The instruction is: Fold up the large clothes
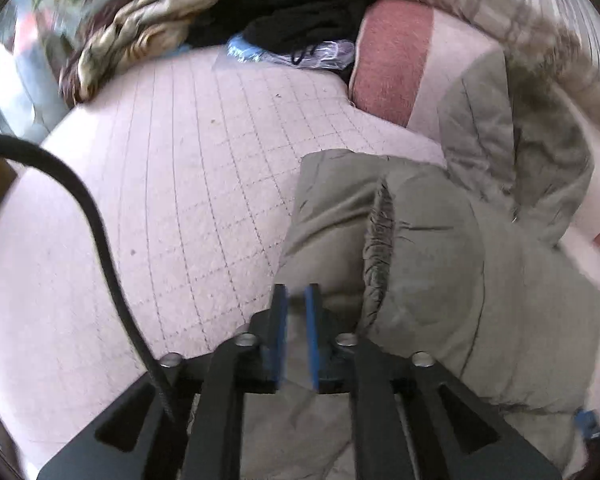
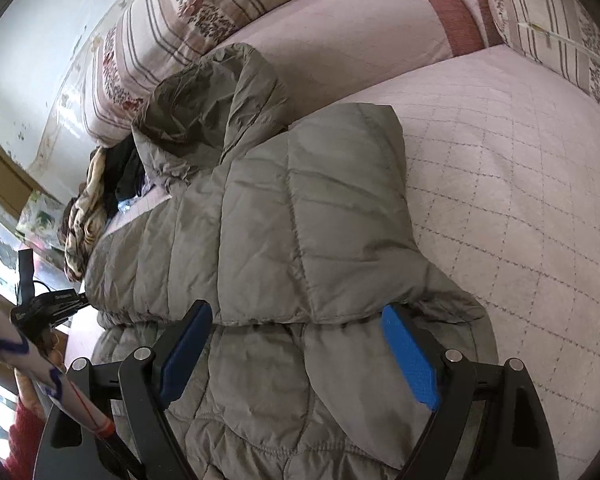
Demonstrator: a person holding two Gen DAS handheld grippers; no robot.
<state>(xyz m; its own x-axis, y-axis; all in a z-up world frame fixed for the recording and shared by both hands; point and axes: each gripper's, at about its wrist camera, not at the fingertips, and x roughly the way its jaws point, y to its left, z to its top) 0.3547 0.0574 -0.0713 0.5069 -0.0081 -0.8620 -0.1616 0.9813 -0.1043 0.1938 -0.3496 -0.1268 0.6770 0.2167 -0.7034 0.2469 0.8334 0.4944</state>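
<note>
On the pink quilted bed (image 2: 520, 168), the olive puffer coat (image 2: 284, 216) lies folded with its hood (image 2: 216, 92) against striped pillows (image 2: 172, 36); only the left wrist view shows the fur trim (image 1: 556, 64) and an elastic cuff (image 1: 378, 248). Left tool (image 1: 296, 300) points steeply down, blue pads narrowly apart, nothing between; right tool (image 2: 300, 320) is spread wide over the stitched panels, gripping nothing.

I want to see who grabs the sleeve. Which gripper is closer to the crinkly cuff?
Left. The left gripper has its tips beside the cuff; the right gripper hovers open over the jacket, no cuff in its view.
</note>
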